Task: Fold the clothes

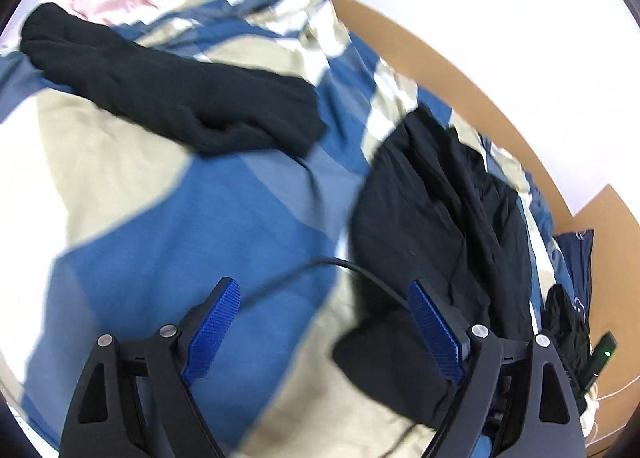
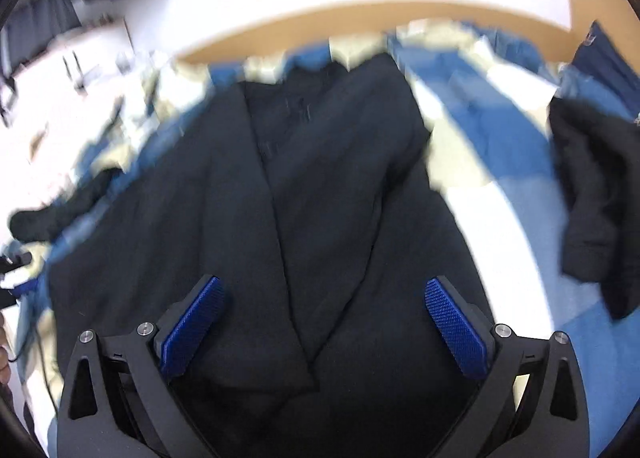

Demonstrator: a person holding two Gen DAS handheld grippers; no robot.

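A black garment [image 2: 320,198] lies spread on the blue, beige and white bedspread [image 1: 168,218], with folds down its middle. My right gripper [image 2: 324,310] is open above its near part, holding nothing. My left gripper [image 1: 324,314] is open and empty over the bedspread, with the same black garment [image 1: 432,226] to its right. A second dark garment [image 1: 172,86] lies bunched further away on the left; in the right wrist view it [image 2: 596,194] lies at the right.
A black cable [image 1: 304,270] runs across the bedspread between my left fingers. A wooden bed frame [image 1: 460,70] borders the far side. A navy pillow [image 1: 576,254] and a small black device with a green light [image 1: 602,356] sit at the right edge.
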